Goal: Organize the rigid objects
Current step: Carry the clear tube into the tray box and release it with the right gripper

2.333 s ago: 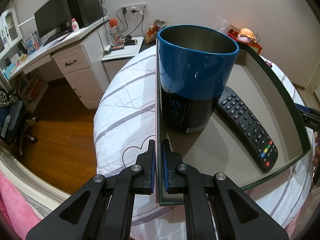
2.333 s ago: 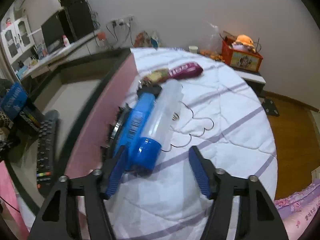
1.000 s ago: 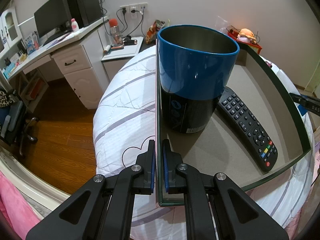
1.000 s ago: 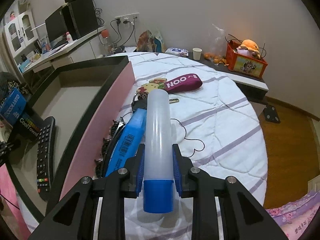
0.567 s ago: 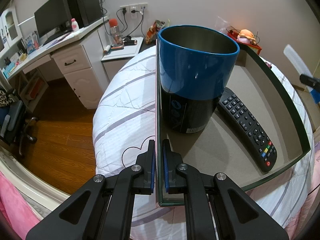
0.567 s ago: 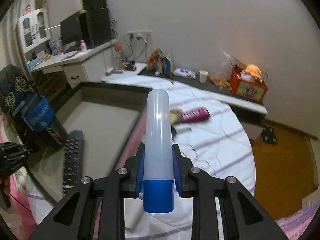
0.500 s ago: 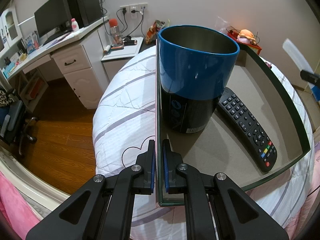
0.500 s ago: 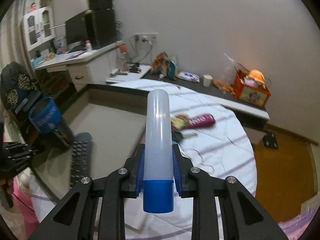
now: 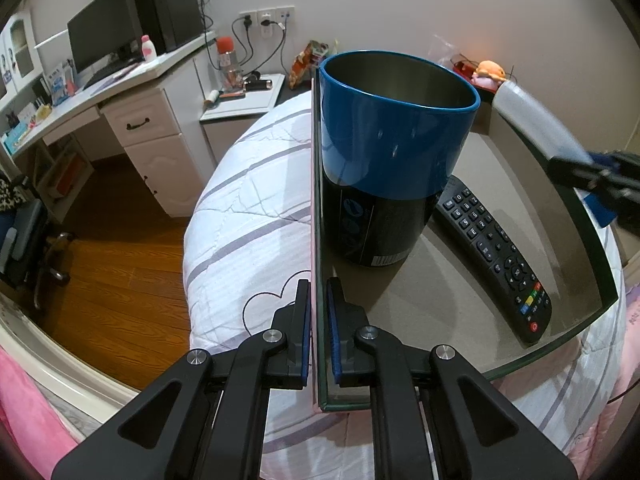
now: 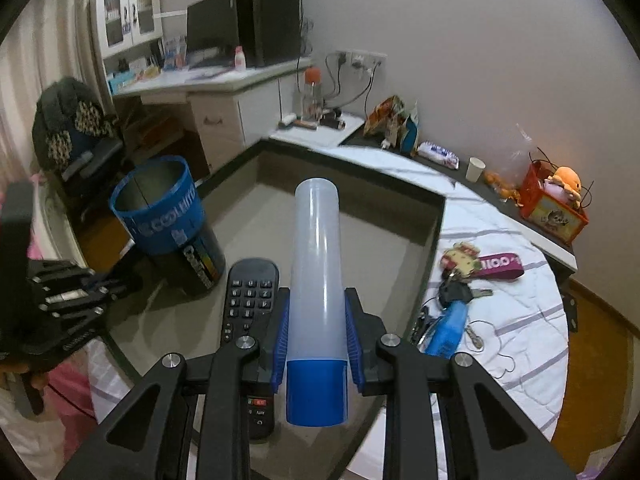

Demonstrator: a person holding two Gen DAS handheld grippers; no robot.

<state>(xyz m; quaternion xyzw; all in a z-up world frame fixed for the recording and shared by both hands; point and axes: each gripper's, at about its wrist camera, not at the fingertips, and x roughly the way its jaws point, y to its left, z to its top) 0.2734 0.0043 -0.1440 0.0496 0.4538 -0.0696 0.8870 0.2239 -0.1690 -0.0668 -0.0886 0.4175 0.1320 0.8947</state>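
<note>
My left gripper (image 9: 317, 312) is shut on the near wall of the storage box (image 9: 315, 208), a pink-sided box with a grey floor on the bed. Inside the box stand a blue and black metal can (image 9: 384, 152) and a black remote control (image 9: 496, 256). My right gripper (image 10: 316, 320) is shut on a translucent tube with a blue cap (image 10: 316, 280), held in the air over the box (image 10: 436, 232). Below the tube lie the remote control (image 10: 248, 292) and the can (image 10: 168, 208). The tube (image 9: 536, 120) shows blurred over the box's far side in the left wrist view.
On the striped bedspread (image 10: 512, 304) to the right of the box lie keys with a maroon strap (image 10: 500, 262), a cartoon charm (image 10: 460, 258) and a blue brush-like object (image 10: 446, 328). A desk (image 9: 132, 108), nightstand (image 9: 240, 100) and red toy box (image 10: 552, 204) line the walls.
My right gripper closed on the tube, lifted it off the bed and carried it left over the box. The left gripper kept still on the box wall.
</note>
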